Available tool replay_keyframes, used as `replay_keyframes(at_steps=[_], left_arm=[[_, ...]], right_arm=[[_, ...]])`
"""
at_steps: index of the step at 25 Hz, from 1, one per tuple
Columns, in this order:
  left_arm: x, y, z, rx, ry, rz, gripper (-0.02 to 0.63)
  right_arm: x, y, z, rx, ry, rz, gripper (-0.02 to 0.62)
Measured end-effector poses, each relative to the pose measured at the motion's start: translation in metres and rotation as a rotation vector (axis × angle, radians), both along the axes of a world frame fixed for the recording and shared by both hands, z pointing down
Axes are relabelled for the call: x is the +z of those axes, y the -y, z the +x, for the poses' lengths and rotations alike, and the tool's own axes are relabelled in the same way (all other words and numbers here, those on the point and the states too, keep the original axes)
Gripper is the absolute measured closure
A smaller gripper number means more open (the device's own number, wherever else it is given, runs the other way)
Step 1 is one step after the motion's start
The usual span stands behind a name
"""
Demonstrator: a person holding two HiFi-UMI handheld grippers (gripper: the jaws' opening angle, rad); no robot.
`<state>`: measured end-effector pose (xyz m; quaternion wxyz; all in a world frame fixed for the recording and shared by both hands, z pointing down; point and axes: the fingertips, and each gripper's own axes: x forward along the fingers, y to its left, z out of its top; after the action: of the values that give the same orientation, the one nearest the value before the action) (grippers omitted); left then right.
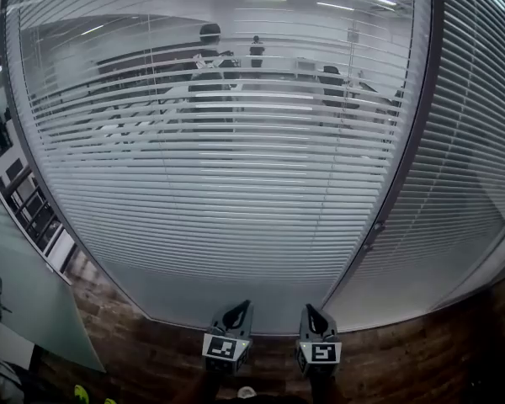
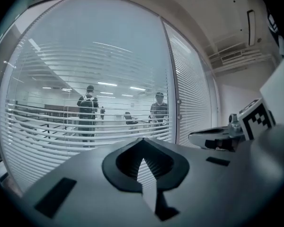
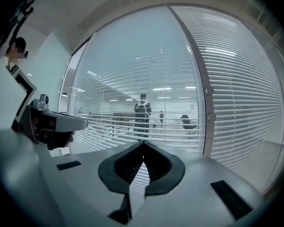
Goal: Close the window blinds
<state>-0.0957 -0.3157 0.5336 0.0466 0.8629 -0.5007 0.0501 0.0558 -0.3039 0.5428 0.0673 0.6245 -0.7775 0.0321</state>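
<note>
Seemingly nothing is done yet: the blinds [image 1: 219, 183] straight ahead have their slats tilted open, with the office visible through them. The left tool [image 1: 238, 311] and right tool [image 1: 311, 312] hang low, both pinched together and empty, short of the blinds.

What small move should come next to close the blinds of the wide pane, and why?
Probably lift the right gripper toward the two small knobs on the window post, which may turn the slats. The slats are open, with people visible through them. Both it and the left gripper sit low, shut and empty.
</note>
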Motion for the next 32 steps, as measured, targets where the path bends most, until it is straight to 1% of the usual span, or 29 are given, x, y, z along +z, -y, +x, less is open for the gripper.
replay_keyframes(at_steps=[3,7,11,15,17,20,24,26,28,30,32], left_arm=[[0.0,0.003,-0.001,-0.011,-0.012,-0.008,0.606],[0.039,0.022,-0.014,0.001,-0.013,-0.017,0.606],[0.037,0.034,-0.001,-0.001,-0.022,-0.007,0.606],[0.031,0.039,0.009,-0.01,-0.065,-0.035,0.606],[0.024,0.045,0.014,-0.013,-0.081,-0.028,0.606],[0.015,0.05,0.023,-0.019,-0.078,-0.013,0.606],[0.004,0.051,0.04,-0.018,-0.096,-0.041,0.606],[-0.006,0.052,0.051,-0.004,-0.094,-0.024,0.606],[-0.009,0.054,0.057,0.002,-0.087,-0.01,0.606],[-0.007,0.056,0.06,0.001,-0.083,-0.001,0.606],[-0.006,0.06,0.064,0.009,-0.082,0.003,0.606]], right_arm=[[-0.001,-0.001,0.0,-0.018,-0.011,0.019,0.594],[0.033,0.015,-0.01,-0.011,-0.003,-0.007,0.594],[0.039,0.031,0.002,-0.012,0.003,-0.008,0.594],[0.029,0.029,0.015,-0.004,-0.003,-0.012,0.594],[0.017,0.031,0.025,0.0,-0.012,-0.002,0.594],[0.003,0.031,0.039,-0.007,-0.023,0.015,0.594],[-0.01,0.035,0.06,-0.013,-0.056,0.061,0.594],[-0.02,0.042,0.068,-0.018,-0.065,0.082,0.594],[-0.022,0.047,0.078,-0.006,-0.042,0.082,0.594],[-0.026,0.052,0.092,0.026,-0.012,0.078,0.594],[-0.036,0.061,0.105,0.048,-0.008,0.098,0.594]])
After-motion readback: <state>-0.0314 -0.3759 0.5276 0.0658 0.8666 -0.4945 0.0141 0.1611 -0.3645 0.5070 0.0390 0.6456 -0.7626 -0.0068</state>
